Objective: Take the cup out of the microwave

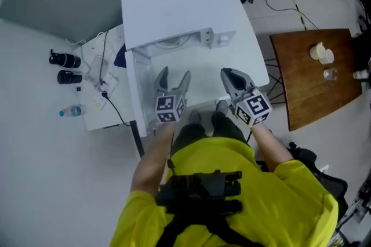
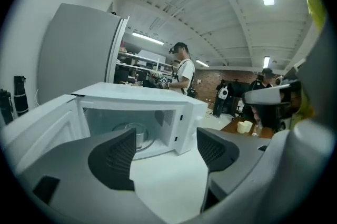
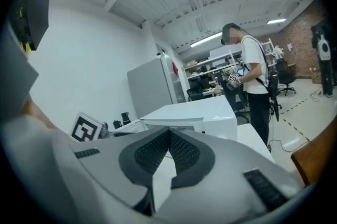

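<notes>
The left gripper (image 1: 174, 76) is held wide open; nothing is gripped or touched, and its jaws are pointed at the open microwave (image 2: 137, 94). The right gripper (image 1: 232, 76) is closed and empty, its pads pressed together. Both are held above the white tabletop (image 1: 204, 89). The cup (image 2: 138, 135) is seen inside the microwave on the turntable, partly hidden by a jaw. It seems to stand upright, long axis vertical.
</notes>
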Action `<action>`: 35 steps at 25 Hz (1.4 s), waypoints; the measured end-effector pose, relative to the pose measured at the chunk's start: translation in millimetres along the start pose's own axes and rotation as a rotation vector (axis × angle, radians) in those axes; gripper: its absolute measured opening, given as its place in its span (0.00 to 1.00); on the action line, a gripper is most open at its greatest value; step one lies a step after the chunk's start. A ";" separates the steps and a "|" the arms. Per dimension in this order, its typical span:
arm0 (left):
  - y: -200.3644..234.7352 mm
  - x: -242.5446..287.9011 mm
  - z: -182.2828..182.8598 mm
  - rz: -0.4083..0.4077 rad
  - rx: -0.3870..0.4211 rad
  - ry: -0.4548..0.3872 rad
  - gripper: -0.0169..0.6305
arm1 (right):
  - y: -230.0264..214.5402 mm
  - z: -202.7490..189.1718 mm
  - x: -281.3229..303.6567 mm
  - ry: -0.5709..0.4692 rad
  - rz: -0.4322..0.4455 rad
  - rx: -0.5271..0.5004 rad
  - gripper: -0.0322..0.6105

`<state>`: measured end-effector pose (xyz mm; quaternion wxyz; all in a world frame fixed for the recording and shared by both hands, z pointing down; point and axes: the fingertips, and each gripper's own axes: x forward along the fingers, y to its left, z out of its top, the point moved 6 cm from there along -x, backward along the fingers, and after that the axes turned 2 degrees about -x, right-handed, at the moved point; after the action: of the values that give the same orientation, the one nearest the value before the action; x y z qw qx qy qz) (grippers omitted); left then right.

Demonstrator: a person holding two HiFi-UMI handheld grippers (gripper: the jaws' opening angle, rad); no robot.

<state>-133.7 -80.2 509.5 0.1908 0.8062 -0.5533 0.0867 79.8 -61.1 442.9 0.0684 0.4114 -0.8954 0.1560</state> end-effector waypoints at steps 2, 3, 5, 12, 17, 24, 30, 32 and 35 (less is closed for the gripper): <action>16.2 39.1 -18.2 0.047 0.007 0.029 0.60 | -17.4 -7.3 18.6 0.024 0.040 0.003 0.06; 26.2 59.3 -26.8 0.064 0.002 0.044 0.60 | -27.2 -10.3 28.9 0.033 0.049 0.011 0.06; 46.0 94.3 -40.7 0.109 -0.027 0.071 0.60 | -44.3 -14.8 47.8 0.052 0.064 0.023 0.06; 97.5 158.7 -46.7 0.227 -0.045 0.001 0.60 | -57.7 -38.7 78.1 0.111 0.160 0.027 0.06; 108.2 190.8 -50.6 0.215 0.051 0.015 0.60 | -56.8 -57.3 83.1 0.155 0.178 0.042 0.06; 114.9 215.4 -53.1 0.294 0.014 -0.001 0.61 | -54.3 -68.6 77.7 0.193 0.173 0.048 0.06; 118.3 216.7 -53.5 0.334 0.015 0.016 0.56 | -59.2 -68.9 73.9 0.189 0.135 0.064 0.06; 115.7 208.0 -54.1 0.328 0.016 0.007 0.55 | -58.8 -68.5 73.9 0.186 0.132 0.069 0.06; 107.7 188.9 -52.4 0.315 0.019 -0.015 0.55 | -58.0 -68.6 76.8 0.175 0.128 0.075 0.06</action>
<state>-159.2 -255.2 646.4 0.1628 0.7119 -0.6735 0.1147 73.3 -128.5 539.6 0.1207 0.3405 -0.9039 0.2289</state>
